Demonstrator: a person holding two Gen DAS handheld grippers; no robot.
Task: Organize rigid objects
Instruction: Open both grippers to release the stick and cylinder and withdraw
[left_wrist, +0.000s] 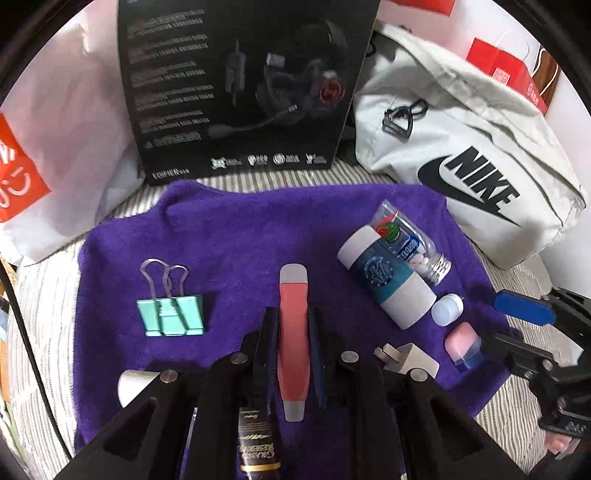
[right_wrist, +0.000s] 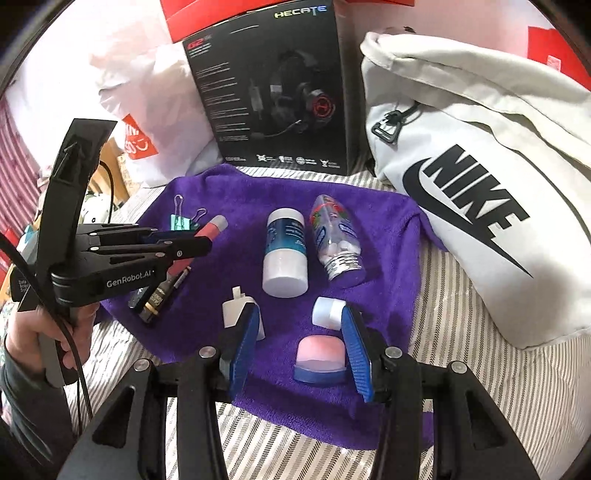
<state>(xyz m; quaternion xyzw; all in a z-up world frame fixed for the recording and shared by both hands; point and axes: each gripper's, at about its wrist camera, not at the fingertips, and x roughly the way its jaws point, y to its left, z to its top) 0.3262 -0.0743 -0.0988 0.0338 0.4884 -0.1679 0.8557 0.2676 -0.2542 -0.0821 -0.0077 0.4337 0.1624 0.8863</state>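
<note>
Small objects lie on a purple towel (left_wrist: 229, 229) (right_wrist: 380, 218). My left gripper (left_wrist: 291, 317) (right_wrist: 207, 242) is shut on a pink stick with grey ends (left_wrist: 293, 332) (right_wrist: 212, 227), held just above the towel. My right gripper (right_wrist: 301, 332) (left_wrist: 517, 314) is open, its blue pads on either side of a pink and blue capped piece (right_wrist: 320, 360) (left_wrist: 463, 345) without touching it. A teal binder clip (left_wrist: 170, 314) (right_wrist: 181, 221), a white and teal tube (left_wrist: 386, 280) (right_wrist: 285, 254), a clear pill bottle (left_wrist: 413, 243) (right_wrist: 334, 236), a white cap (left_wrist: 447, 308) (right_wrist: 327, 312), a white charger plug (left_wrist: 406, 360) (right_wrist: 236, 312) and a dark labelled stick (left_wrist: 255, 450) (right_wrist: 159, 295) also lie there.
A black headset box (left_wrist: 240, 85) (right_wrist: 273, 92) stands at the back. A white Nike bag (left_wrist: 472, 162) (right_wrist: 480, 177) lies at the right. White plastic bags (left_wrist: 62, 140) (right_wrist: 140, 85) sit at the left. A striped bedsheet (right_wrist: 461, 387) lies under the towel. A white cone-shaped piece (left_wrist: 133, 384) sits near the towel's left front.
</note>
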